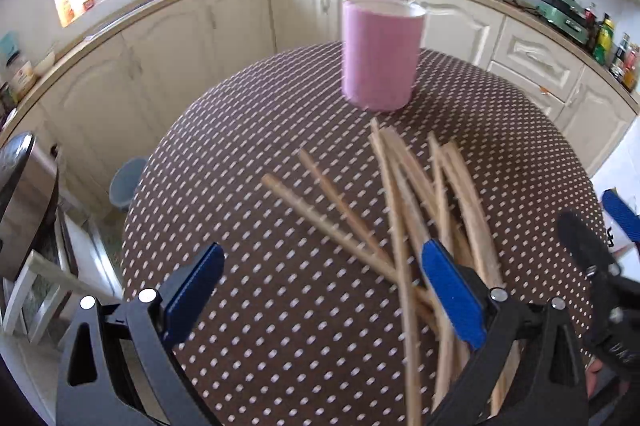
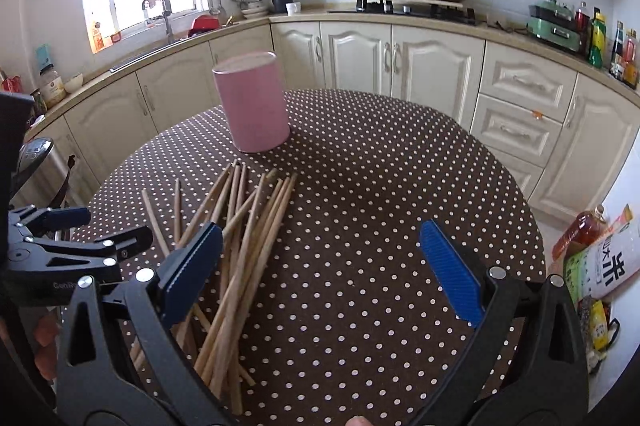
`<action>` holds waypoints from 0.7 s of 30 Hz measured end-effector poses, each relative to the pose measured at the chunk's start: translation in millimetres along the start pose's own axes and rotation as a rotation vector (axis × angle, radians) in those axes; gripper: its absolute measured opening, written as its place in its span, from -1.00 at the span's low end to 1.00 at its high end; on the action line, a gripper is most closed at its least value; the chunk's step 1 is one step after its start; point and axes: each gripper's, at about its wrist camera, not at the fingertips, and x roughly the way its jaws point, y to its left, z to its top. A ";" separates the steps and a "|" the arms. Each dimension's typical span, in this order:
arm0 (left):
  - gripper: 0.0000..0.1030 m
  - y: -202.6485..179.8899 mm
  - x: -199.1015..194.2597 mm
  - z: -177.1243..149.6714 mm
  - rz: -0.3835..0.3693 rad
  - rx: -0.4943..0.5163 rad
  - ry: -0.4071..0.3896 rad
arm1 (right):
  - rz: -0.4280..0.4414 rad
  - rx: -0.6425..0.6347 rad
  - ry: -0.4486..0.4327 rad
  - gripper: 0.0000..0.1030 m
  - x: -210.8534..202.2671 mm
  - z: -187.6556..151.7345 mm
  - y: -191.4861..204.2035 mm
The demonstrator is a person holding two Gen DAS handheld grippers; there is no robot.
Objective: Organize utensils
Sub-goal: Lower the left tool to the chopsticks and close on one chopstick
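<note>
Brown dotted cloth covers the round table (image 2: 380,186), and everything the job needs is on it. Upright near the far side stands the pink cup (image 2: 254,102), its mouth open; it looks like the natural holder. Just in front of it, toward the camera, the wooden chopsticks (image 2: 244,250) lie in a loose, crossed heap, tips fanned toward the cup.

Neither tool has a stick yet, so the step in hand is likely the first pick. It would go best on a stick at the edge of the heap: close on it near its middle so it hangs level, lift clear of the crossings, then tip it upright over the cup's mouth.

The left gripper (image 1: 322,286) is wide apart and empty, with two outlying sticks running between its fingers and the thick of the heap under its right finger. The right gripper (image 2: 320,266) is also wide and empty; the heap lies under and beside its left finger, bare cloth between the two.
</note>
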 end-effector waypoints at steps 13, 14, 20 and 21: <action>0.06 -29.3 65.0 42.0 -0.041 0.103 0.116 | 0.030 0.050 0.064 0.88 38.7 12.0 -18.5; 0.05 -29.3 67.2 43.9 -0.044 0.099 0.111 | 0.049 0.054 0.076 0.88 43.0 14.0 -19.1; -0.39 -28.3 88.0 59.6 -0.021 0.107 0.132 | 0.051 0.031 0.168 0.88 73.0 21.0 -17.3; -0.41 -26.5 90.5 61.2 -0.016 0.105 0.128 | 0.050 0.029 0.183 0.88 76.8 21.6 -17.2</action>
